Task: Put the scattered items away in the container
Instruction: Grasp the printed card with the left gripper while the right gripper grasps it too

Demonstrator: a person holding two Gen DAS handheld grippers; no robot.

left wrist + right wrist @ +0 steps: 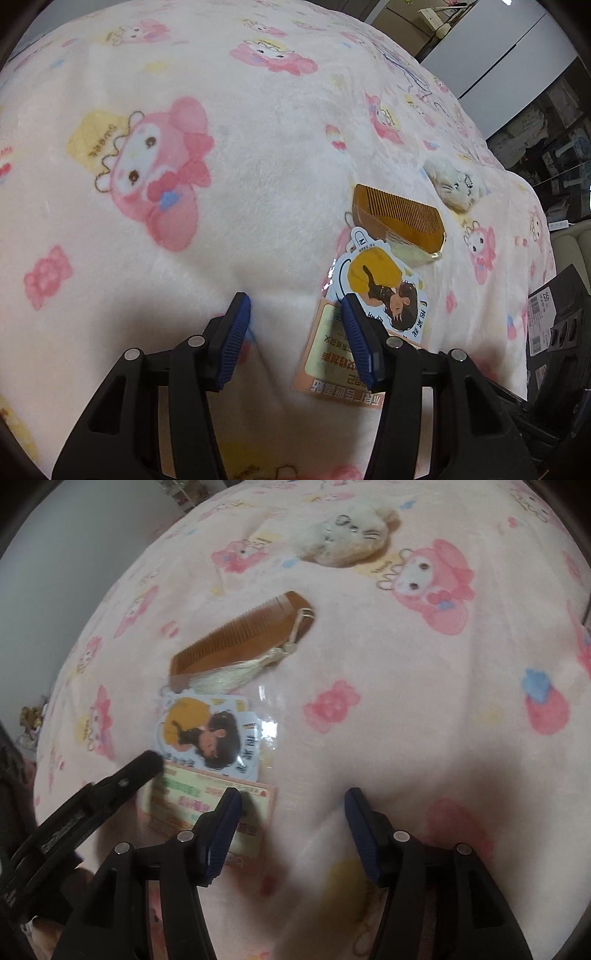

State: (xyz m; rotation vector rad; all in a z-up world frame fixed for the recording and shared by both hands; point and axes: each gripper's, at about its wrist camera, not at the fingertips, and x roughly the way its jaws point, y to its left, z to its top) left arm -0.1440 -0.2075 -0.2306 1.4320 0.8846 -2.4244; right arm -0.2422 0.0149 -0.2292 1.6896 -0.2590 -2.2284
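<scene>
A wooden comb [399, 218] [240, 638] with a cream tassel [225, 675] lies on a pink cartoon-print blanket [258, 147]. Just below it is a cartoon girl card [384, 288] [210, 734] in a clear sleeve, overlapping a pink printed card [328, 354] [184, 805]. A white plush cat [456, 184] [347, 539] sits beyond the comb. My left gripper [295, 306] is open over bare blanket, its right finger above the pink card's edge. My right gripper [292, 797] is open with nothing between its jaws, its left finger over the pink card. No container shows.
A black box [554, 314] with a white label stands past the blanket's right edge. White cabinets [498, 59] and shelves fill the far right. In the right wrist view a black finger [122, 782] of the left gripper reaches in from the left, close to the cards.
</scene>
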